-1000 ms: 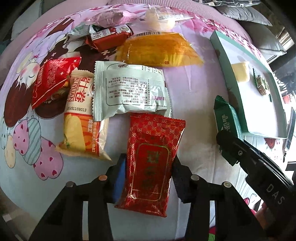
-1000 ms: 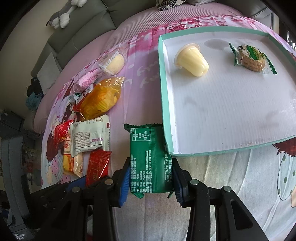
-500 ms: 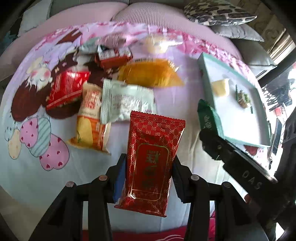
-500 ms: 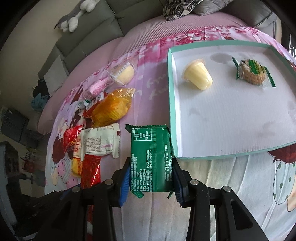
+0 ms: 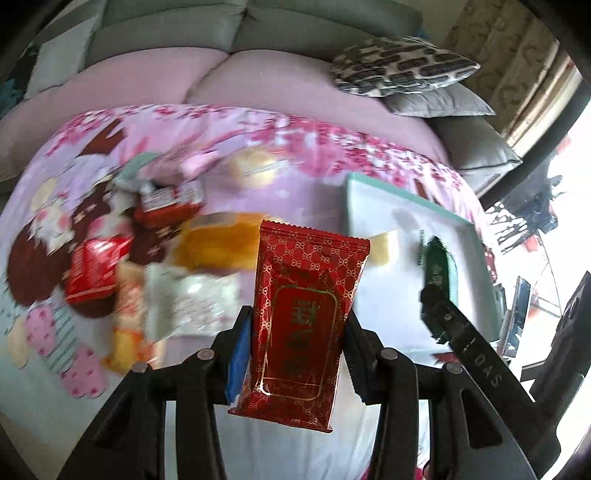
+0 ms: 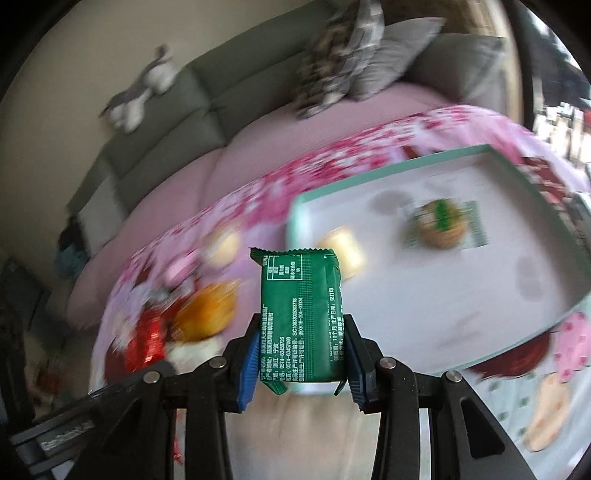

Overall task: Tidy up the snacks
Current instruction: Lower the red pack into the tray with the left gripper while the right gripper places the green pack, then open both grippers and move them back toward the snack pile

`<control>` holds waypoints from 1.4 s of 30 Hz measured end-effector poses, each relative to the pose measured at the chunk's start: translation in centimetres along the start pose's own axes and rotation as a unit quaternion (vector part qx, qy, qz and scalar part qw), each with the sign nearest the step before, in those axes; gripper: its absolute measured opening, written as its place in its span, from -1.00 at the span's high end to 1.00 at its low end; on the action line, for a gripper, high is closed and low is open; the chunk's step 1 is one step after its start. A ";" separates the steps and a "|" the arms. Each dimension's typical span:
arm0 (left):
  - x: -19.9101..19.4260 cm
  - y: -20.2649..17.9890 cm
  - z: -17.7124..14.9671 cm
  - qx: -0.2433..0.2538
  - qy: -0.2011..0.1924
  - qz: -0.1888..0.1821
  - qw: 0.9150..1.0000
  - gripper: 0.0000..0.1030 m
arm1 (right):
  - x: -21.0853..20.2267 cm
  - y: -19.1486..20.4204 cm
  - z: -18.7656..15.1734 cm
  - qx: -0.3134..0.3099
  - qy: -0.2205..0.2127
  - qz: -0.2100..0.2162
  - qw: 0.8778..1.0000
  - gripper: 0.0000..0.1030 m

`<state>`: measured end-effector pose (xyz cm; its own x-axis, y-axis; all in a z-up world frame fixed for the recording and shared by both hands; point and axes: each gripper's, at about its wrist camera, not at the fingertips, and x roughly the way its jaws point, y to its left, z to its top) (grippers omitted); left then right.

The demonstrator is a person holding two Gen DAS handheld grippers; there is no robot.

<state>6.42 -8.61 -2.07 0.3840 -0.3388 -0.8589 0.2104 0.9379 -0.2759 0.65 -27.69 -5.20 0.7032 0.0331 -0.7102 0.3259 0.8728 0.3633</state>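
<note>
My left gripper (image 5: 297, 334) is shut on a red packet with a gold pattern (image 5: 304, 314), held up off the bedspread. My right gripper (image 6: 300, 339) is shut on a green snack packet (image 6: 301, 314), also lifted clear. That right gripper also shows in the left wrist view (image 5: 432, 291), with its green packet (image 5: 439, 269) in front of the tray. The white tray with a teal rim (image 6: 443, 306) holds a yellow jelly cup (image 6: 343, 251) and a wrapped biscuit (image 6: 443, 225). Left of the tray lie loose snacks: an orange packet (image 5: 218, 240), a white packet (image 5: 195, 295) and a red packet (image 5: 96, 269).
A pink patterned bedspread (image 5: 55, 387) covers the surface. Behind it runs a grey sofa (image 5: 229, 26) with a patterned cushion (image 5: 402, 66) and a soft toy (image 6: 144, 88). More small snacks (image 5: 170, 199) lie at the far left of the pile.
Both grippers have risen off the bedspread with their packets and tilted upward, so the sofa and cushions have come into view. The snack pile and tray now look smaller and further away.
</note>
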 end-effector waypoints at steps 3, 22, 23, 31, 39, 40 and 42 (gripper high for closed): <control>1.5 -2.1 0.8 0.022 0.004 -0.014 1.000 0.08 | -0.5 -2.8 1.6 0.041 -0.023 -0.058 0.997 0.18; 11.5 -12.6 2.6 0.112 0.063 -0.066 0.989 0.07 | 0.3 -11.7 4.3 0.139 -0.020 -0.172 0.975 0.18; 11.5 -12.5 2.5 0.113 0.064 -0.066 0.989 0.06 | 0.2 -11.5 4.3 0.134 -0.021 -0.174 0.975 0.18; 9.0 -10.3 2.4 0.084 0.041 -0.075 0.993 -0.15 | 0.3 -10.5 3.9 0.114 -0.018 -0.174 0.978 0.17; 5.2 -2.5 1.9 0.024 -0.036 0.064 0.997 -0.62 | 0.8 -7.6 2.5 0.064 -0.003 -0.135 0.989 -0.19; 5.0 -1.1 1.7 0.010 -0.040 0.088 0.995 -0.62 | 0.9 -7.2 2.4 0.060 -0.003 -0.127 0.990 -0.21; 4.5 1.3 1.3 -0.015 -0.044 0.116 0.992 -0.67 | 1.1 -6.4 2.1 0.048 -0.001 -0.115 0.992 -0.33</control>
<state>9.61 -8.99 -5.77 0.4966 -0.1168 -0.8601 0.0801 0.9928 -0.0886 0.70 -34.24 -7.04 0.6050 -0.1625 -0.7794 0.5366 0.8064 0.2484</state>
